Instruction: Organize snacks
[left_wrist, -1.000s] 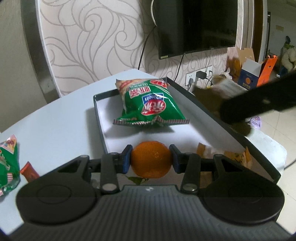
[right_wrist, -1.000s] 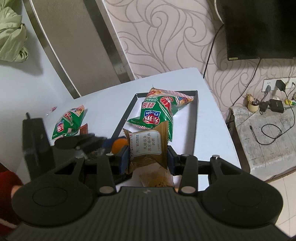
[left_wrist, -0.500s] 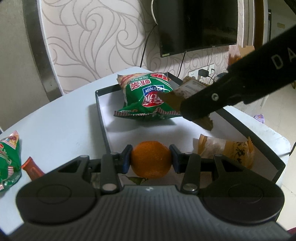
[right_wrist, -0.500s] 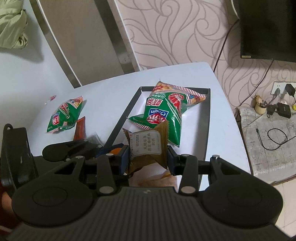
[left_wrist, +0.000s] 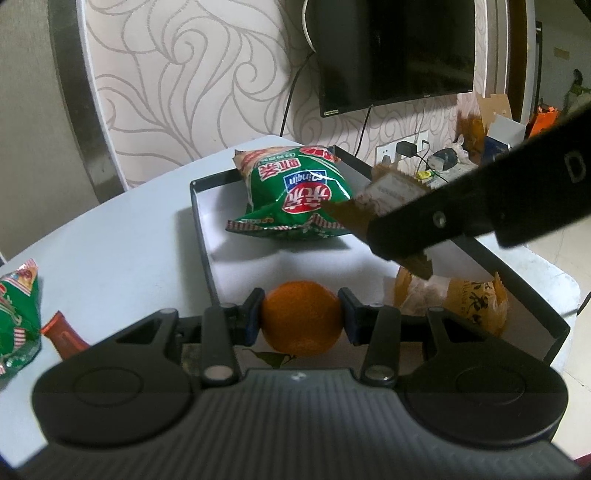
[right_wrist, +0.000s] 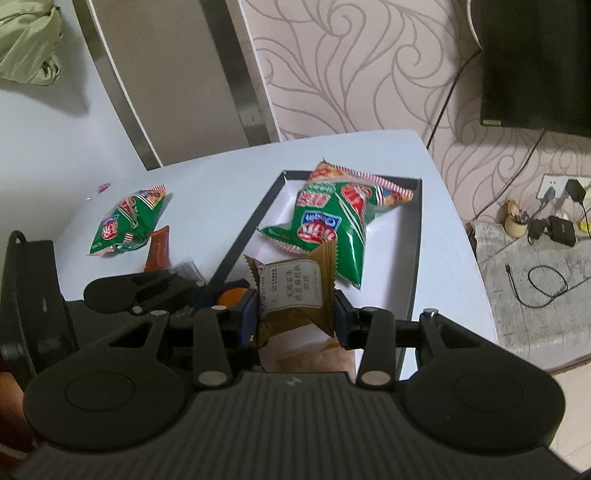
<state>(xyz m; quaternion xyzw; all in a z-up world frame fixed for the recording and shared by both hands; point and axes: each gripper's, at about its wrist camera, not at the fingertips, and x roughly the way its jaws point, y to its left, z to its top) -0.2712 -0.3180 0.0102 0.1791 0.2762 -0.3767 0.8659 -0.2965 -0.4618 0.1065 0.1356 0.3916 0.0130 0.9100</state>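
Here left gripper (left_wrist: 301, 320) clamps orange (left_wrist: 301, 323); right gripper (right_wrist: 295, 312) pinches brown packet (right_wrist: 291, 291).

The right gripper (right_wrist: 295, 314) clamps a brown snack packet (right_wrist: 291, 291) between its jaws above a black tray (right_wrist: 415, 258), where a green chip bag (right_wrist: 332, 225) lies just beyond, a second green bag (right_wrist: 127, 221) farther left on the tabletop (right_wrist: 221, 192).
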